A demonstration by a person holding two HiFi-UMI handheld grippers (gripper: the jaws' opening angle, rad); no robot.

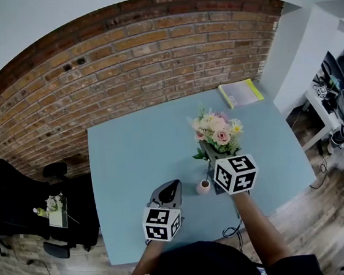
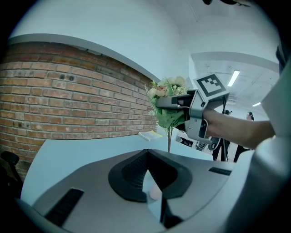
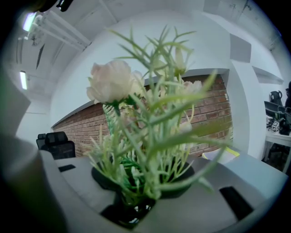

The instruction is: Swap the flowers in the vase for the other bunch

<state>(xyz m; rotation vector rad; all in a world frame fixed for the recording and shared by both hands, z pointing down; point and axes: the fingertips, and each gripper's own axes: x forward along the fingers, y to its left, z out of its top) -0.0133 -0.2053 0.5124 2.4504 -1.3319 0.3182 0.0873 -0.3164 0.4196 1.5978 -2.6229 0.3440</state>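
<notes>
**Old bunch lifted – R claw has it**

R gripper [image 3: 136, 202]: jaws clamped on the stems of the flowers [image 1: 217, 131], low in the bunch. Green fronds fill the space btw the pads, pale pink bloom on top. Bunch is upright, held over the table [image 1: 130, 151], on the far side of the vase [image 1: 203, 187].

L gripper [image 2: 150, 178]: jaws a narrow slit apart, nothing pressed btw them. Through the slit we see the vase, small and pink, ahead of the tips. Head view puts it upright nr the table's near edge, just beside the L tips. Contact: can't tell.

In the L gripper view a bare stem hangs below the R gripper, offset from the vase. We judge the stems are clear of the mouth; the lower end is hidden behind the L gripper's body, so not certain.

Step in hand: taking out the first bunch, approx done. Swap is under halfway.

The other bunch [image 1: 54, 204] is off the table, past its left edge, in a clear holder on a dark chair [image 1: 18, 194]. Book [image 1: 241, 92] at far right corner, no obstacle.

Next move, as we judge it:
- Lay the held bunch on bare table, well apart from the vase, then let go.
- Fetch the other bunch, gripped low but w/ stem ends free to thread the narrow mouth.
- Use L to steady the vase, which looks light and prob tips easily.
</notes>
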